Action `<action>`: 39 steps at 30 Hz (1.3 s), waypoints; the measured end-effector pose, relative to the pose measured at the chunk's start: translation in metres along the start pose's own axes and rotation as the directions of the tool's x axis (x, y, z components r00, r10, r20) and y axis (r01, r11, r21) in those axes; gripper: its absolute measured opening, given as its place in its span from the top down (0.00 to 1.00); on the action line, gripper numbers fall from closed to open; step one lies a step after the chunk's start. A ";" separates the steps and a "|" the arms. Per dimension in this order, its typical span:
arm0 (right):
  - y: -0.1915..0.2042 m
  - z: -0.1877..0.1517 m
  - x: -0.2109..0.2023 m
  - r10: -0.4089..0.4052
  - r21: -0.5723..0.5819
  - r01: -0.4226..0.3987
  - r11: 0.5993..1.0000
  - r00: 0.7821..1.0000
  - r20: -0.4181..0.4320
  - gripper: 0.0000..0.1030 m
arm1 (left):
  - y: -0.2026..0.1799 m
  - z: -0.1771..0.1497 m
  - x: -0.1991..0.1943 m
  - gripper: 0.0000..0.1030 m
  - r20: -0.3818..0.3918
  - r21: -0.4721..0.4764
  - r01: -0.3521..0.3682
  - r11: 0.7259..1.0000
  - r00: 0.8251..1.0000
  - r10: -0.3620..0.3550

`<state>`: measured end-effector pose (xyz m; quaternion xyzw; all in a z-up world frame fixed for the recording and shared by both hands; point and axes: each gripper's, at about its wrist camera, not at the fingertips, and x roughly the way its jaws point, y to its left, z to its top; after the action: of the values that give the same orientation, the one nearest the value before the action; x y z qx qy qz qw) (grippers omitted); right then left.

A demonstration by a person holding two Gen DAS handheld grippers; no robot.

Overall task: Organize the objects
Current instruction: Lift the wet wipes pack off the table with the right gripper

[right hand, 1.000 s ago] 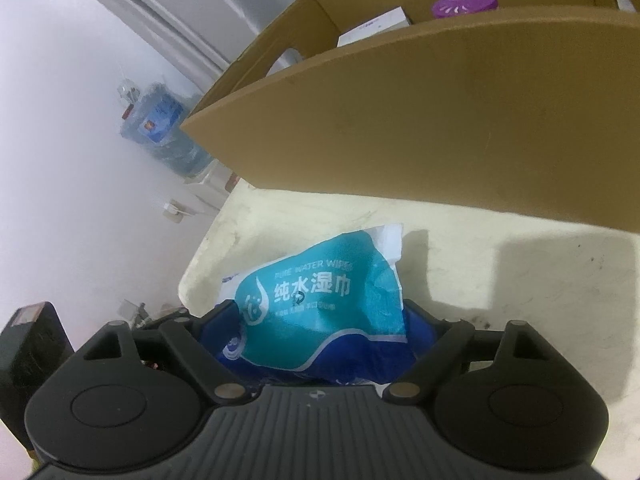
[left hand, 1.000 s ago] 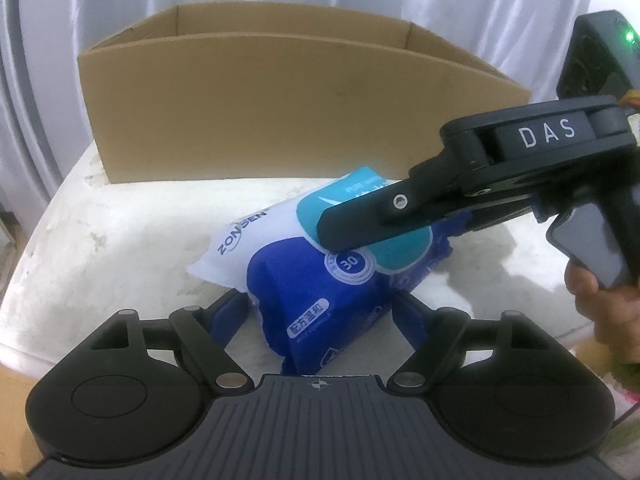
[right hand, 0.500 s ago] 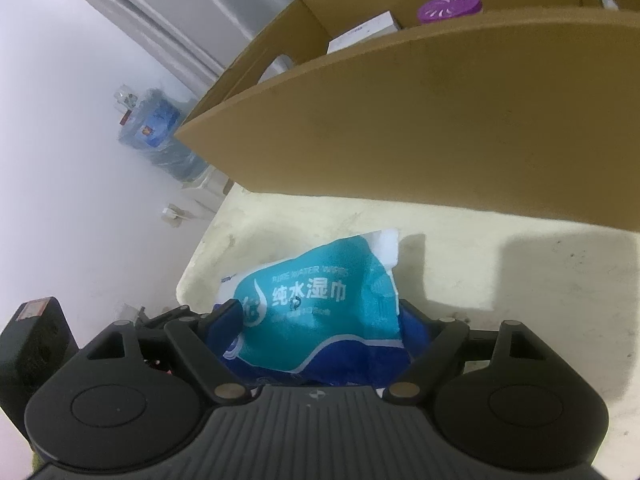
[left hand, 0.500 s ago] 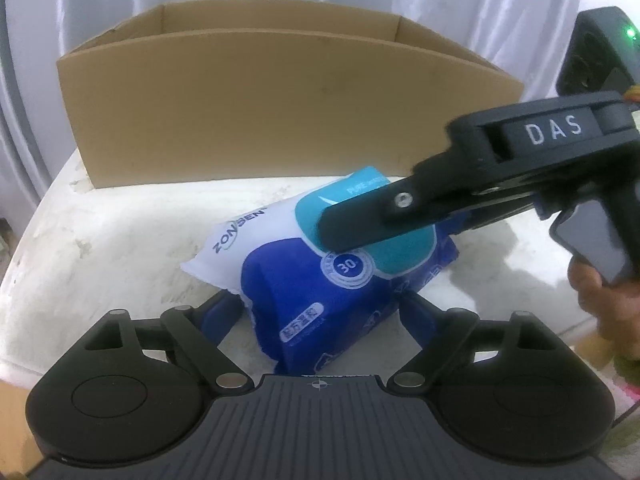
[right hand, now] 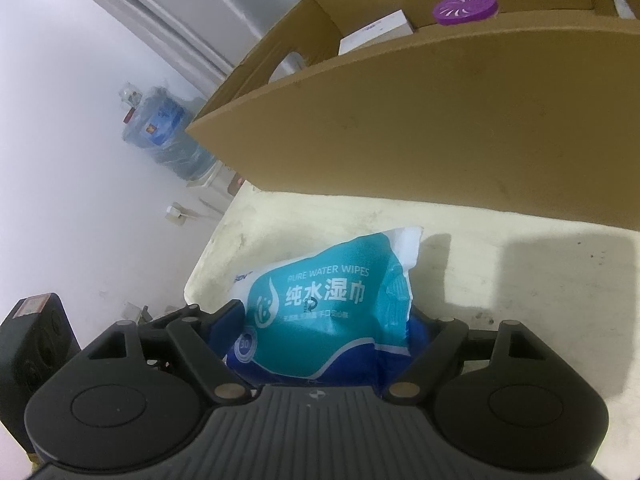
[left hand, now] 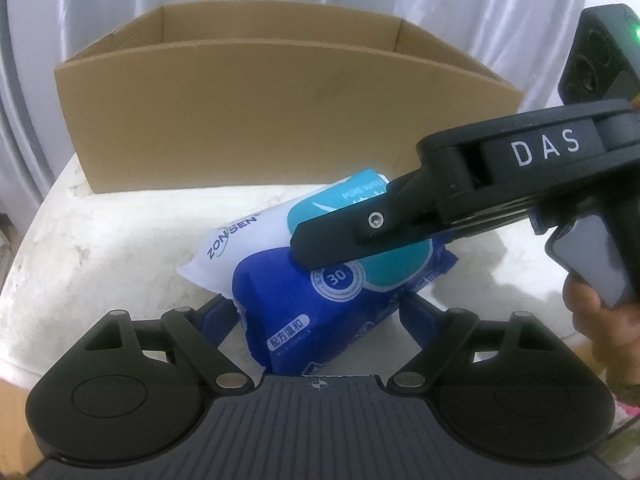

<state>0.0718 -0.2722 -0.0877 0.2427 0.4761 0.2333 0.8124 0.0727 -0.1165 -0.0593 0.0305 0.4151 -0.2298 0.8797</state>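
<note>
A blue, teal and white pack of wet wipes (left hand: 320, 292) is held just above the white table (left hand: 100, 248), in front of an open cardboard box (left hand: 280, 120). My left gripper (left hand: 316, 320) is shut on the pack's near end. My right gripper (right hand: 328, 332) is shut on its other end, and its black finger (left hand: 360, 236) crosses over the pack in the left wrist view. The pack also shows in the right wrist view (right hand: 332, 304), pointing toward the box wall (right hand: 460, 128).
Inside the box lie a purple round lid (right hand: 466, 8) and a white carton (right hand: 376, 32). A water bottle (right hand: 168, 136) stands on the floor beyond the table's left edge (right hand: 204, 256). White curtains hang behind the box.
Both grippers have lifted the pack a little, and more of the box's inside shows. The grips have not changed.
</note>
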 end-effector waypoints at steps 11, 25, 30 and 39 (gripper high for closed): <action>0.003 0.002 -0.013 0.006 0.018 -0.006 1.000 1.000 0.024 0.19 | -0.008 0.008 -0.011 0.16 0.014 0.014 0.001 1.000 1.000 -0.001; 0.007 0.003 -0.018 0.011 0.008 -0.011 1.000 0.999 0.039 0.19 | -0.016 0.015 -0.018 0.16 0.027 0.023 -0.014 1.000 1.000 0.013; 0.010 0.003 -0.021 0.014 0.002 -0.014 1.000 0.999 0.044 0.19 | -0.016 0.019 -0.019 0.16 0.033 0.024 -0.020 1.000 0.999 0.019; 0.014 0.002 -0.026 0.021 -0.007 -0.021 1.000 0.998 0.055 0.19 | -0.020 0.019 -0.028 0.16 0.046 0.032 -0.033 0.999 0.998 0.031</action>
<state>0.0597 -0.2777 -0.0610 0.2513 0.4500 0.2366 0.8236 0.0626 -0.1281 -0.0237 0.0461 0.3906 -0.2230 0.8919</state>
